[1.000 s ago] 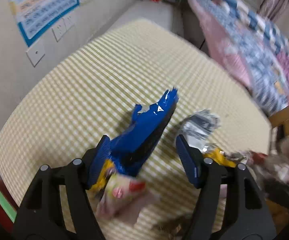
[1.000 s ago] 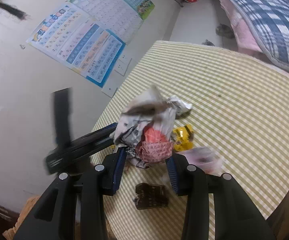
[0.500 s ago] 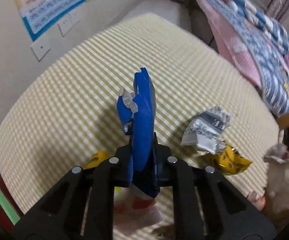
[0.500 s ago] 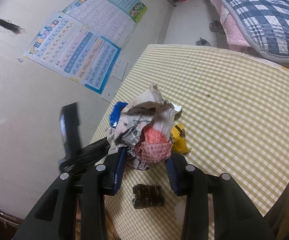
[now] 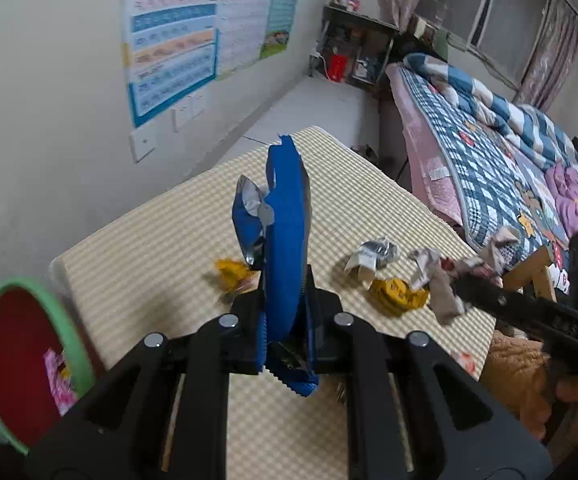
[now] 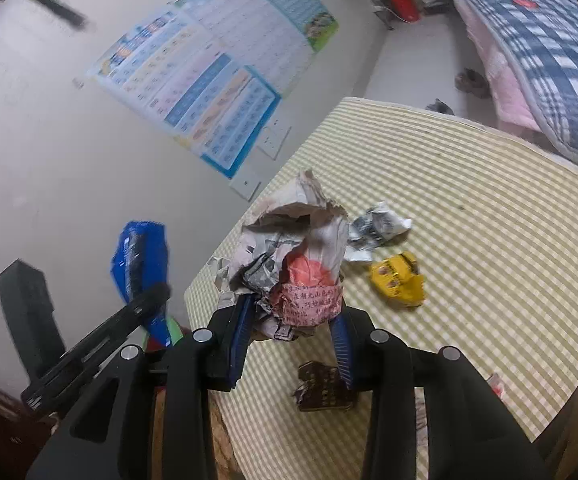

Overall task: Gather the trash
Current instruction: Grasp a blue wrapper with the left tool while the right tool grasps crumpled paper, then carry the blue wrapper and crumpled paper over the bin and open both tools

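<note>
Left tongs (image 5: 285, 332) pressed together on a blue wrapper (image 5: 285, 248): glossy foil, long and flattened, standing upright from the ribbed blue pads, torn serrated edge at top and bottom, silver lining showing where it folds. Lifted clear above the worktop (image 5: 161, 252), which is covered in yellow-and-white checked cloth, soft-looking. Right tongs (image 6: 293, 332) pinching a crumpled wad (image 6: 293, 264) of newsprint-like paper with a pink-red printed wrapper bunched at its base; matte, heavily creased, irregular lump held off the cloth. On the worktop: a yellow wrapper (image 6: 399, 280), shiny and squashed; just beside it a grey-white crumpled wrapper (image 6: 377, 228); a dark brown flat wrapper (image 6: 325, 386) with ragged edges near the right tongs. Left view only: a second small yellow scrap (image 5: 233, 274), blurred, behind the blue wrapper, and a round bin (image 5: 29, 364) below the worktop's corner, green rim, red inside, with a pink patterned wrapper (image 5: 59, 380) in it. That view also takes in the window and a quilted check bedspread (image 5: 489, 152). Right view only: the brown wrapper, and the left tongs from the side with the blue wrapper out past the worktop edge, near the wall. Wall charts (image 6: 217, 64) in both.
</note>
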